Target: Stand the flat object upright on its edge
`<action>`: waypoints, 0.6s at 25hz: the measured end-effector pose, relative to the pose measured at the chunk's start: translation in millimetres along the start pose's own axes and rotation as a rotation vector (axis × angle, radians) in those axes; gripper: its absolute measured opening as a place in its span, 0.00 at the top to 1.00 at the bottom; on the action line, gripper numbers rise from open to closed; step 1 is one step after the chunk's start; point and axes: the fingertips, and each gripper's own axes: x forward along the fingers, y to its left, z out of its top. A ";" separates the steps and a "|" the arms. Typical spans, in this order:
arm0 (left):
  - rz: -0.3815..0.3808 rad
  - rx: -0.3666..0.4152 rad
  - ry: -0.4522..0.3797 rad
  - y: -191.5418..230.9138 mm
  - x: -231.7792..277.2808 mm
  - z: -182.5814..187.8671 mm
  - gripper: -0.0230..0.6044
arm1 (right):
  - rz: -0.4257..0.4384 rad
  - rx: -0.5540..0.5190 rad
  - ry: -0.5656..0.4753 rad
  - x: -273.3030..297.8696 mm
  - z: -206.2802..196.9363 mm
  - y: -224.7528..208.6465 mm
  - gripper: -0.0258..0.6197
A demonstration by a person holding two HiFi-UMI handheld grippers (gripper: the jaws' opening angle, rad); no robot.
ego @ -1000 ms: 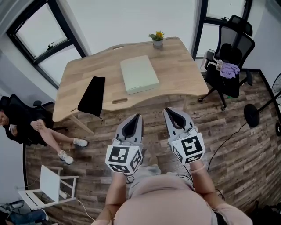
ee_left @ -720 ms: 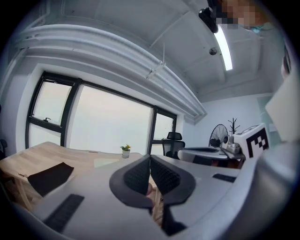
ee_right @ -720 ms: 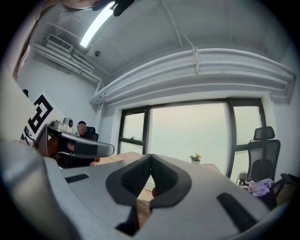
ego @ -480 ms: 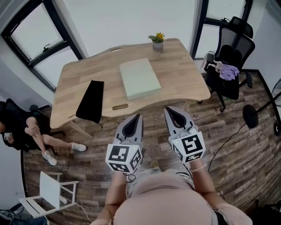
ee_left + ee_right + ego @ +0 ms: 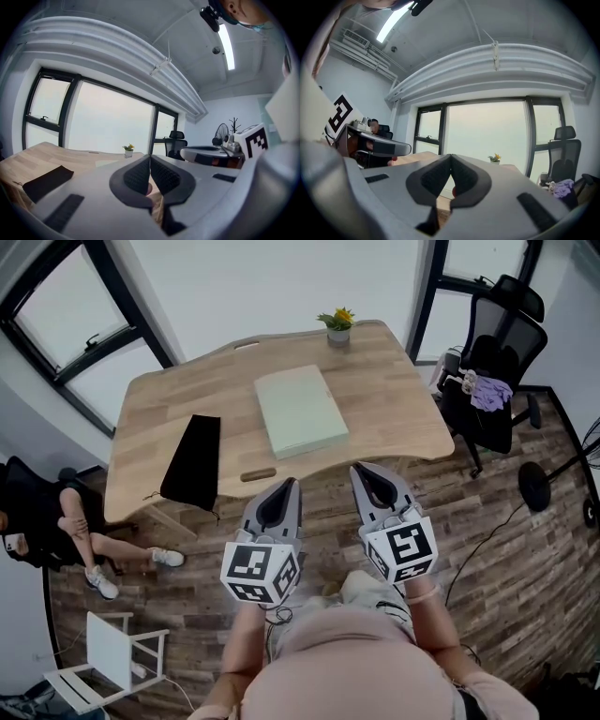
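Wooden worktop (image 5: 394,390) bears a green book (image 5: 300,411); short of it, left gripper (image 5: 290,483) and right gripper (image 5: 360,470), fingers pressed together on nothing, might merely skid it.

No legible text; the left tool (image 5: 287,484) and right tool (image 5: 359,469) carry only square coded markers.

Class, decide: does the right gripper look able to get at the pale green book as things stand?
Probably, once moved forward. The right gripper, shut, hangs short of the table, but nothing stands between it and the book; the black pouch and plant lie aside.
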 end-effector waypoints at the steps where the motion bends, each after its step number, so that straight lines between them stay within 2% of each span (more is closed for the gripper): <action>1: 0.001 -0.002 0.001 2.9 2.2 0.2 0.95 | -0.002 0.001 0.000 3.2 -0.3 -1.3 0.96; 15: -0.004 -0.010 0.010 22.6 47.4 -1.3 0.95 | 0.004 -0.012 -0.005 47.0 -10.5 -30.1 0.96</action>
